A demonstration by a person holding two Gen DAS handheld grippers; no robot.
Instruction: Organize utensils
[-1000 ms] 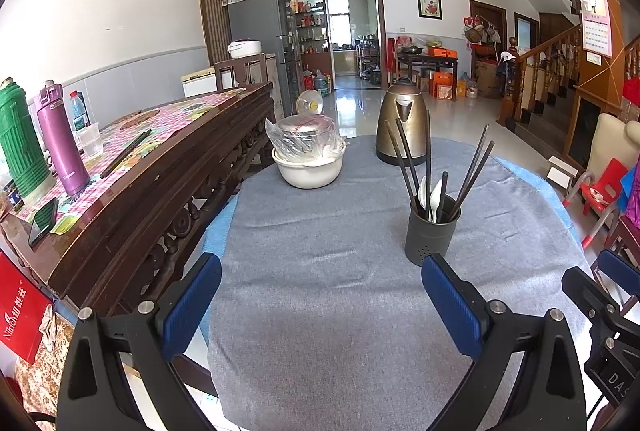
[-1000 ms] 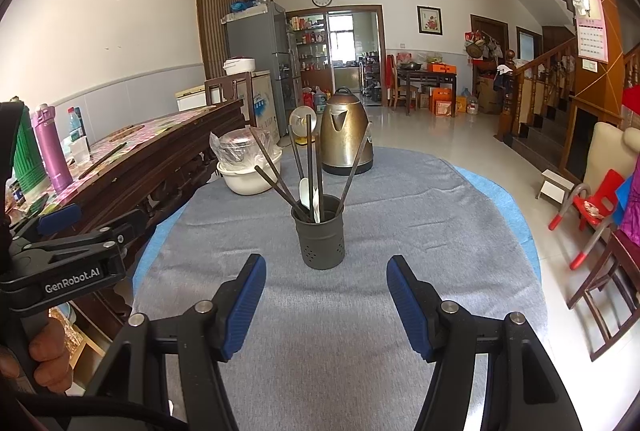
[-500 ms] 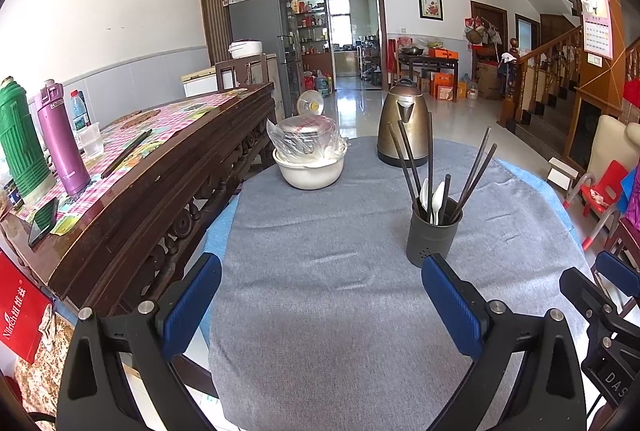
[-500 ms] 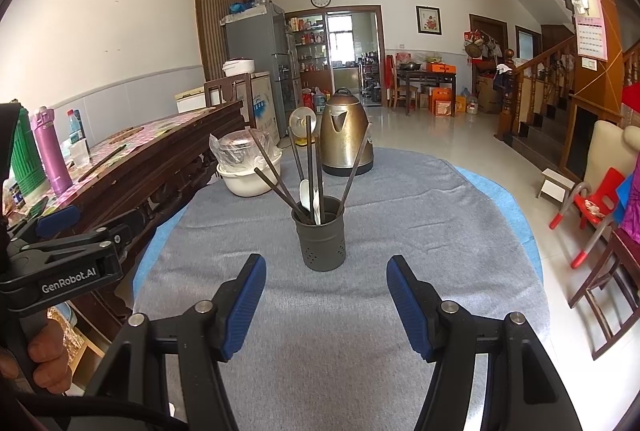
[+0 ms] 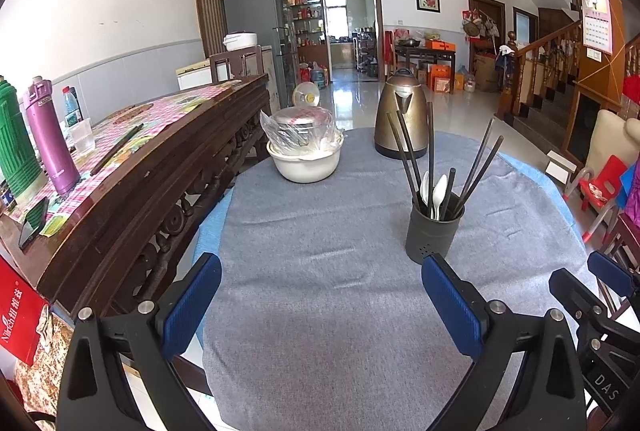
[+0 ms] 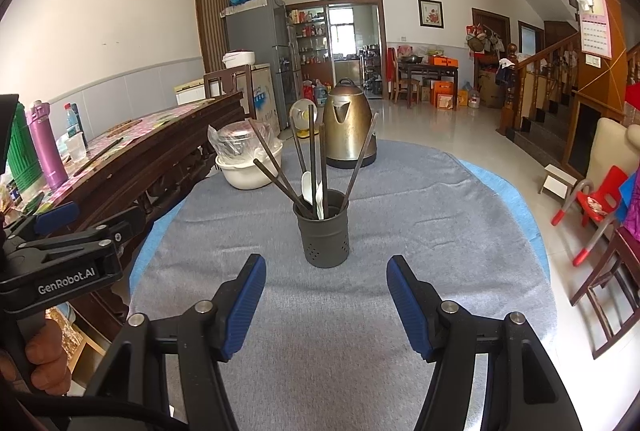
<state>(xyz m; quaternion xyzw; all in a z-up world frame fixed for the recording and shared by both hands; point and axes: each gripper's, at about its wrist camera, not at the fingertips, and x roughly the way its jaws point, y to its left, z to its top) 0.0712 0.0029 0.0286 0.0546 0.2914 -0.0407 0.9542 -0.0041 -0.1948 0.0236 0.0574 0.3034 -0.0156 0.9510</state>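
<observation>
The dark utensil holder [image 6: 326,233] stands upright on the grey-clothed desk [image 6: 360,331], with dark chopsticks [image 6: 276,173] and white spoons [image 6: 307,187] sticking out of it. Behind the holder sits a brass kettle [image 6: 349,127]; behind and to its left, a white bowl [image 6: 244,173] covered with plastic wrap. The right claw [image 6: 326,307] is spread wide and empty, just in front of the holder. The left claw [image 5: 320,307] is also spread and empty, with the holder just beyond its right finger.

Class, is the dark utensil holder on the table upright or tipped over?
Upright: the utensil holder stands on its base on the grey cloth, chopsticks pointing upward.
</observation>
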